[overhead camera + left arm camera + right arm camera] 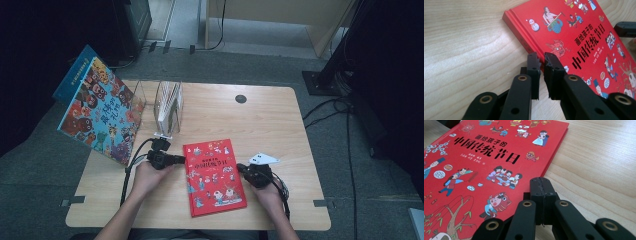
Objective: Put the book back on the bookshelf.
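Wooden desk (280,125) carries a blue picture book (97,110) leaning at far left, then a clear book rack (167,107). Left gripper (181,160): fingers (534,67) nearly clenched, a slim gap left, nothing grasped, tips at the spine edge of the red book (214,176). Right gripper (241,168): fingers (541,187) fully clenched, empty, tips at the book's opposite edge. Recommended: press both edges inward evenly, keeping the fingers low and level.

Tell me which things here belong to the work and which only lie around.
In the work:
red book
left gripper, at its spine edge
right gripper, at its other edge

Lying around:
blue picture book, propped up
clear book stand
table
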Demonstrator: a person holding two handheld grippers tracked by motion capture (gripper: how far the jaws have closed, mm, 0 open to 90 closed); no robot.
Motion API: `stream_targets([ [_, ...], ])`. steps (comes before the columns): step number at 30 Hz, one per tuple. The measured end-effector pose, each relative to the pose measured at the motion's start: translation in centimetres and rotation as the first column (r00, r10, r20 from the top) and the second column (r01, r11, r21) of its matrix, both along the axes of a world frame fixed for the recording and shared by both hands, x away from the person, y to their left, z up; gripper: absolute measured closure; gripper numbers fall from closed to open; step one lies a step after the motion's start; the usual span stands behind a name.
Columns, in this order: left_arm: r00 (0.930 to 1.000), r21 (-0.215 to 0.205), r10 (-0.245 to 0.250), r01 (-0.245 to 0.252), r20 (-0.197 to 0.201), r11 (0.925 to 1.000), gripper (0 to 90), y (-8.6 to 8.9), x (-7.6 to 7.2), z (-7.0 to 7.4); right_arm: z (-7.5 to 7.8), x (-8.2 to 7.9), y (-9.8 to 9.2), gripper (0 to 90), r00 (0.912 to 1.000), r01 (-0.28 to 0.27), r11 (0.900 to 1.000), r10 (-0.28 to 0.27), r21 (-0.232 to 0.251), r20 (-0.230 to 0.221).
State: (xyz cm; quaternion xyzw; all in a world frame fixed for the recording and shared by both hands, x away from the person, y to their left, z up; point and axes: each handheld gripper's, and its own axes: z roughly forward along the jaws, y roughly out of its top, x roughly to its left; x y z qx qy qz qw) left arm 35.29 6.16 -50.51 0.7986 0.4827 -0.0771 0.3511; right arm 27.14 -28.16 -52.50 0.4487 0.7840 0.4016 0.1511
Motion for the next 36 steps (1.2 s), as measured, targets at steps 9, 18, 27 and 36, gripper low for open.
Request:
stream_targets([
  [9, 0.999, 0.038, 0.02, -0.022, 0.041, 0.999, 87.6, -0.8, 0.2, -0.1, 0.0, -0.5, 0.0, 90.0, 0.9999, 0.014, 1.0, -0.014, -0.005, 0.005],
  [18, 0.9983, 0.022, 0.034, -0.035, 0.048, 0.9992, 89.7, -1.0, 0.4, -0.4, 0.0, -0.8, 0.0, 88.4, 0.9998, 0.019, 1.0, -0.019, -0.015, 0.01],
  [27, 0.9994, 0.027, 0.013, -0.014, 0.031, 0.9995, 88.7, -1.0, -0.4, 0.2, 0.4, -0.8, -0.6, 75.9, 0.9996, 0.025, 0.999, -0.025, 0.026, -0.009],
  [36, 1.0, 0.046, -0.008, 0.008, -0.005, 0.9989, 89.0, -1.0, -2.8, 0.0, 1.1, -0.6, -0.2, 64.9, 0.9915, 0.019, 0.995, -0.005, 0.1, -0.13],
])
